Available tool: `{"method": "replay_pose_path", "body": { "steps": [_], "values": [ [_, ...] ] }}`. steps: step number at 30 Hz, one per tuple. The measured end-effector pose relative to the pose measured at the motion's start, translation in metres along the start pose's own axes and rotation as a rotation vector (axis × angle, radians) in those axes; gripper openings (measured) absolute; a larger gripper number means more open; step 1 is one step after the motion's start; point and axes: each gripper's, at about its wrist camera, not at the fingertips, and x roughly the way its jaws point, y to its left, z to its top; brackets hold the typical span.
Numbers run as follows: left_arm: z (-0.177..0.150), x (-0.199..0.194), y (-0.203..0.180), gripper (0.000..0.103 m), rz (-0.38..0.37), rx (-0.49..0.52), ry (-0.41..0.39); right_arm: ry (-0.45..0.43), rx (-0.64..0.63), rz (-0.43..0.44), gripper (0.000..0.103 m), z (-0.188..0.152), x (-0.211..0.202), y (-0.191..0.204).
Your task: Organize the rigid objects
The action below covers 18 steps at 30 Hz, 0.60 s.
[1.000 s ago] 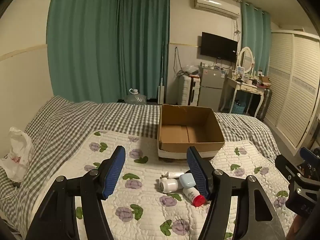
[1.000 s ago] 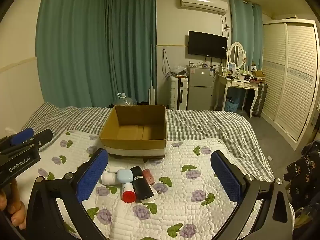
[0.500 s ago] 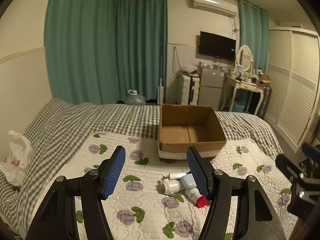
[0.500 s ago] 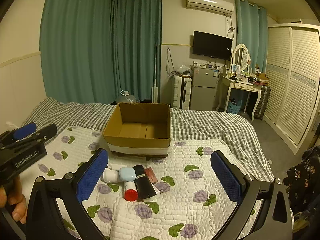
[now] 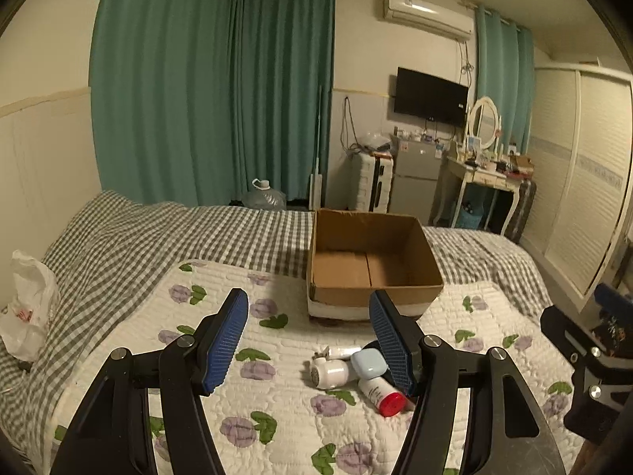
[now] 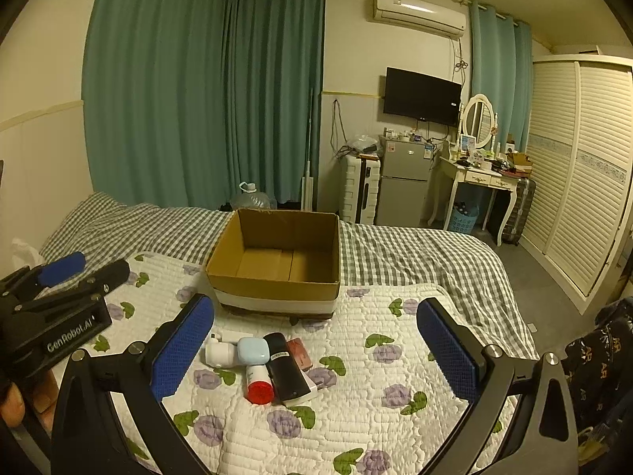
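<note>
An open empty cardboard box (image 6: 277, 281) stands on the floral quilt (image 6: 379, 388); it also shows in the left wrist view (image 5: 372, 289). In front of it lies a cluster: a white bottle (image 6: 219, 354), a pale blue case (image 6: 253, 350), a red-capped bottle (image 6: 259, 386), a black rectangular item (image 6: 285, 368) and a small reddish box (image 6: 298, 350). In the left wrist view the white bottle (image 5: 330, 372), blue case (image 5: 368, 362) and red-capped bottle (image 5: 381, 394) show. My left gripper (image 5: 308, 340) is open, above the quilt left of the cluster. My right gripper (image 6: 316, 348) is open wide above the cluster.
A checked bedsheet (image 6: 415, 253) covers the bed beyond the quilt. A white plastic bag (image 5: 27, 304) lies at the bed's left edge. Green curtains, a water jug (image 6: 253, 198), a small fridge (image 6: 403, 182), a dressing table (image 6: 478, 174) and wardrobe stand behind.
Both grippers have shifted slightly; the box and cluster sit a little lower and nearer in both views. Both stay open and empty.
</note>
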Motion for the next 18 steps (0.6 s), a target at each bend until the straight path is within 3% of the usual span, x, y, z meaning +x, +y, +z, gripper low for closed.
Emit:
{"method": "replay_pose_path", "body": {
  "steps": [7, 13, 18],
  "values": [
    [0.0, -0.01, -0.004, 0.067, 0.02, 0.053, -0.095, 0.0, 0.003, -0.004, 0.103, 0.001, 0.0, -0.001],
    [-0.003, -0.01, -0.01, 0.067, 0.003, 0.09, -0.108, 0.01, 0.002, -0.004, 0.103, -0.001, 0.003, -0.001],
    [-0.005, -0.005, -0.012, 0.067, -0.003, 0.113, -0.066, 0.009, 0.001, -0.004, 0.103, -0.002, 0.003, -0.001]
  ]
}}
